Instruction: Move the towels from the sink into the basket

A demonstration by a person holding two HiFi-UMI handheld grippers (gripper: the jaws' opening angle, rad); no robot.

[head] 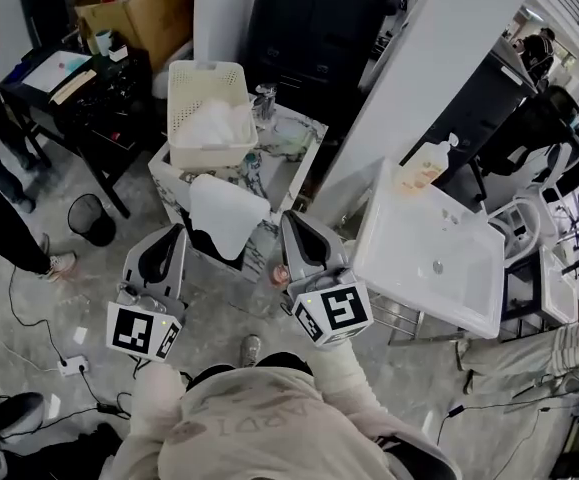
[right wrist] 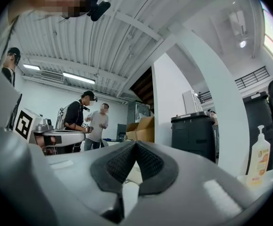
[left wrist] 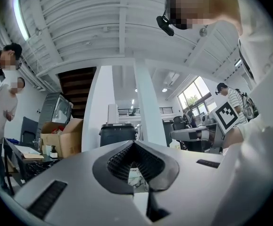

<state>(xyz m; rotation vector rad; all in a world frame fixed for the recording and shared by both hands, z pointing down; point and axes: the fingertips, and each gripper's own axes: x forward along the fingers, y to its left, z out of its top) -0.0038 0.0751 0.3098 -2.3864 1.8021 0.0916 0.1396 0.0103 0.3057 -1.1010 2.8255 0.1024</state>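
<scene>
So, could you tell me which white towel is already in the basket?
The crumpled towel inside the cream basket; the other towel hangs spread between the left gripper and right gripper.

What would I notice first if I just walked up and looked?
Probably the white towel hanging right in the middle of the head view. Just behind it stands a cream basket with more towels piled inside. A big white sink sits off to the right.
</scene>
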